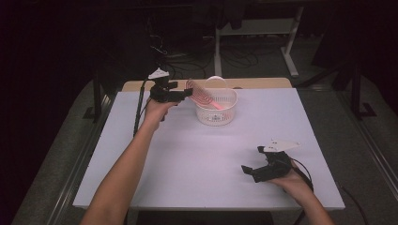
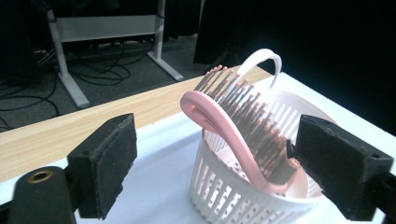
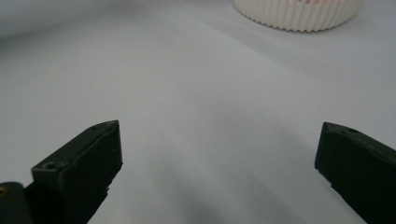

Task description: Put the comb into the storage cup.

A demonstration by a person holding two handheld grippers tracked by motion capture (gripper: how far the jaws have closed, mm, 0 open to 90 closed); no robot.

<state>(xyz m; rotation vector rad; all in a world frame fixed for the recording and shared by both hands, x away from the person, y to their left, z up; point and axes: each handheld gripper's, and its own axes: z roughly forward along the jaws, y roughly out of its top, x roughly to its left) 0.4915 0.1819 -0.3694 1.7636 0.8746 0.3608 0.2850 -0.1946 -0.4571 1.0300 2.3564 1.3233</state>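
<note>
A white slotted basket (image 1: 216,113) (image 2: 233,191) (image 3: 299,14) with an upright handle stands at the back middle of the white table. A pink comb (image 1: 202,96) (image 2: 233,130) leans in it, its toothed end sticking up over the left rim. My left gripper (image 1: 187,92) (image 2: 219,163) hovers just left of the basket, open, its jaws on either side of the comb and apart from it. At the front right, my right gripper (image 1: 251,161) (image 3: 219,163) is held low over the bare table, open and holding nothing.
A wooden strip (image 1: 253,83) (image 2: 70,126) runs along the table's (image 1: 187,159) far edge. Beyond it, on the dark floor, are white desk legs (image 1: 291,42) and cables (image 1: 234,58). A dark stand (image 1: 96,93) rises at the table's left side.
</note>
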